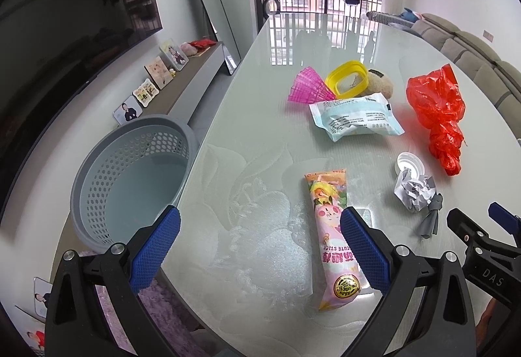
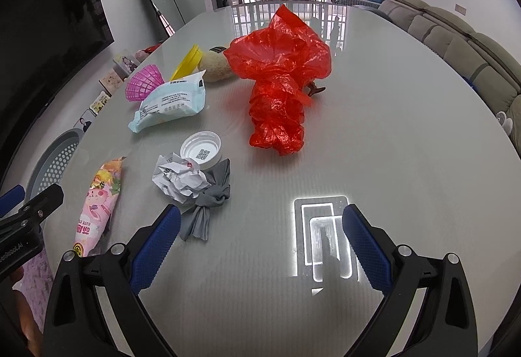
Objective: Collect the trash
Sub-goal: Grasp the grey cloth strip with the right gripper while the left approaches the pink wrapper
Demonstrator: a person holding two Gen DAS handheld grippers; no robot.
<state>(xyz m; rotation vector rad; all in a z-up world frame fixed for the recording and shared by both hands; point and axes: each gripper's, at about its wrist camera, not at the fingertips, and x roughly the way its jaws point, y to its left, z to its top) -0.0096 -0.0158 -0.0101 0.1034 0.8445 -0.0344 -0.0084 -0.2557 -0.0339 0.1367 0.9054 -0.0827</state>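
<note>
The left gripper (image 1: 259, 246) is hovering with its blue pads spread wide and holding nothing, low over the near part of the glossy table (image 1: 260, 135); its right pad is overlapping the pink snack wrapper (image 1: 329, 226), which is lying flat at about 1 o'clock from the gripper. The grey perforated basket (image 1: 130, 174) is sitting off the table's left edge at about 10 o'clock, below the tabletop, with the table rim passing just beside it. The right gripper (image 2: 260, 246) is also gaping wide and empty, over a bare stretch of table where a ceiling light is reflecting. At its 11 o'clock the grey cloth scrap (image 2: 211, 204) is lying just beside its left pad, touching the crumpled paper ball (image 2: 179, 178), which is leaning against the white bottle cap (image 2: 202, 150). The red plastic bag (image 2: 280, 80) is sprawling at 12 o'clock, well apart from the pads. Farther at 10 to 11 o'clock, the pale blue wipes packet (image 2: 169, 103), pink mesh piece (image 2: 145, 86), yellow ring (image 2: 187, 62) and a beige fuzzy object (image 2: 215, 67) are crowding together. The right half of the table is lying open toward the sofa (image 2: 456, 41).
</note>
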